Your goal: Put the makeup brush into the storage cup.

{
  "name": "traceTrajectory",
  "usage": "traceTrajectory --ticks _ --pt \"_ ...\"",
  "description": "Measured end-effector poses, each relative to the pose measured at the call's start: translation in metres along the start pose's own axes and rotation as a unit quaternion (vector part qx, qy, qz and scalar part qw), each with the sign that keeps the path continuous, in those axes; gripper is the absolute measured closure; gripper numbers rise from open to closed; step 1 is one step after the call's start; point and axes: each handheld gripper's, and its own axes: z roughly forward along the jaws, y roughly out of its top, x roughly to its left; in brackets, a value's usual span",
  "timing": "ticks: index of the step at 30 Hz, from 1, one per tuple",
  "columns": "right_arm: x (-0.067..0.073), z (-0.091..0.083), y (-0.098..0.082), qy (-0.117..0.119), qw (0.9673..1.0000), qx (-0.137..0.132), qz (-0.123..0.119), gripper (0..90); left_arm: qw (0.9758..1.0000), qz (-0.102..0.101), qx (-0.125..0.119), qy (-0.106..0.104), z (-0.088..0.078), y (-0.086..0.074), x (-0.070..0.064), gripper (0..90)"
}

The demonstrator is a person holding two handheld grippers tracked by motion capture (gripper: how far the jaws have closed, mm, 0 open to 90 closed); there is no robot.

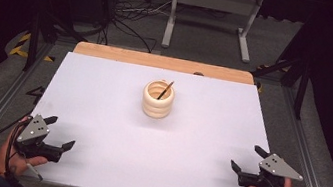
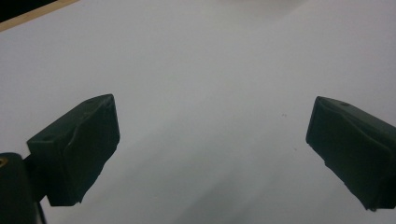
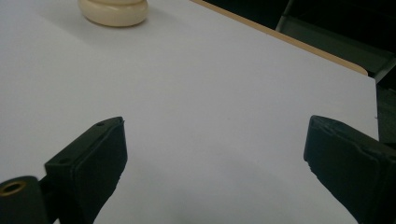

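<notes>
The ribbed cream holder (image 1: 158, 100) stands upright near the middle of the table (image 1: 100, 113), toward its far edge, with one thin dark stick (image 1: 165, 90) leaning inside it, its tip over the rim. Being tall and narrow, the holder could tip if a claw catches its rim, and the slim stick could slip from a loose pinch. The left claw (image 1: 60, 133) and right claw (image 1: 246, 158) rest at the near corners, well apart from it, both spread wide and empty. Count: one holder, one stick, two claws.
</notes>
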Motion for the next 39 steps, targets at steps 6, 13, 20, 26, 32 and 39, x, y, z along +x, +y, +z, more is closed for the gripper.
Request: traceTrajectory --ticks 6,13,20,26,32,39 --pt "0.0004 -0.0020 0.0021 -0.004 1.0000 -0.004 0.000 6.4 1.0000 -0.003 -0.001 -0.007 -0.0013 -0.0011 0.0002 3.5" --pt "0.0039 -0.0008 0.0049 -0.001 1.0000 -0.003 -0.005 6.5 0.9999 -0.002 -0.005 -0.012 -0.0030 -0.0017 -0.0013 3.4" --pt "0.0019 -0.0001 0.0029 0.000 1.0000 -0.001 -0.004 6.4 0.9999 -0.002 0.000 -0.013 -0.0008 -0.0006 -0.0007 3.5" --pt "0.0023 -0.0025 0.0037 -0.001 1.0000 -0.004 -0.005 6.4 0.9999 -0.001 -0.002 -0.014 -0.0022 -0.0004 -0.0020 3.5" --pt "0.0021 -0.0016 0.0041 -0.001 1.0000 -0.004 -0.005 6.4 0.9999 -0.001 -0.001 -0.016 -0.0010 0.0004 -0.0010 3.5" --pt "0.0007 -0.0010 0.0029 -0.002 1.0000 -0.004 -0.003 6.5 0.9999 -0.001 0.003 -0.014 0.0025 0.0011 -0.0008 3.3"
